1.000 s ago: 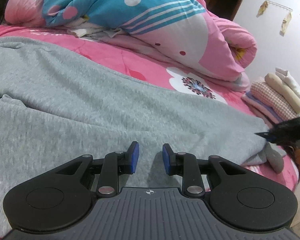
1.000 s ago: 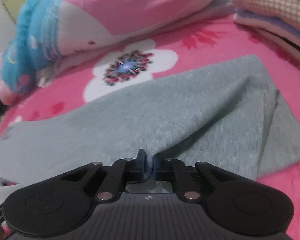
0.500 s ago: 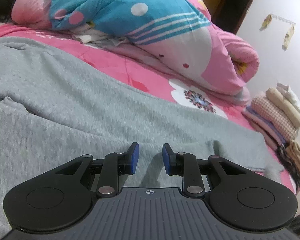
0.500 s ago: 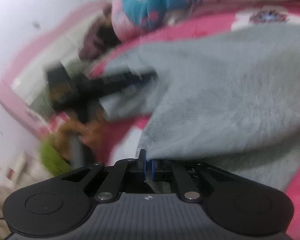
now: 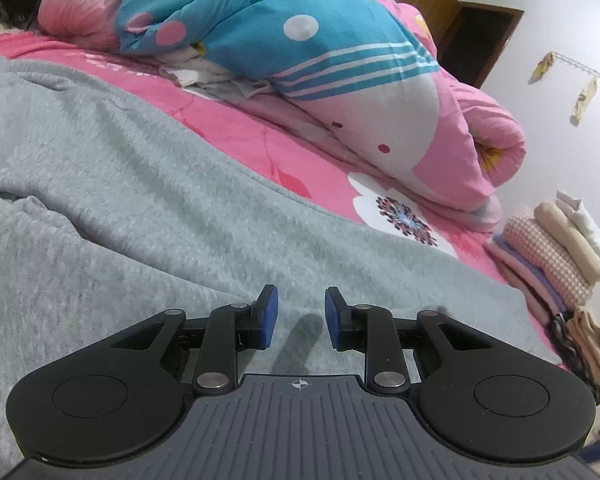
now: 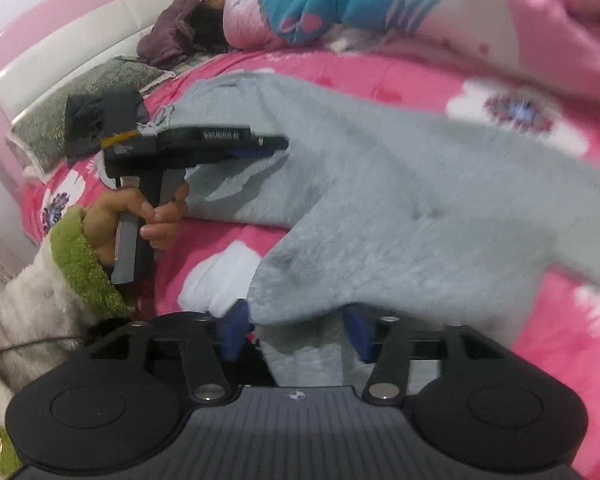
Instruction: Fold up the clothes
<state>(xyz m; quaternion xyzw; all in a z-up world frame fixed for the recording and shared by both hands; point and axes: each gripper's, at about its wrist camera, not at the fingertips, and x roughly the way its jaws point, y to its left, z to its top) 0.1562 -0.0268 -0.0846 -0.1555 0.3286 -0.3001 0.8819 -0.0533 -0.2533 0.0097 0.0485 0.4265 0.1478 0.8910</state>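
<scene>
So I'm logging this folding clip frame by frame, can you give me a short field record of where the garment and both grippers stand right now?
garment: grey garment spread on the pink bedsheet
left gripper: open, over the garment, gripping nothing
right gripper: open, a fold of the garment lying between its fingers
left hand: grips the left gripper's handle
background: rolled quilt; stack of folded clothes at the bed edge
</scene>
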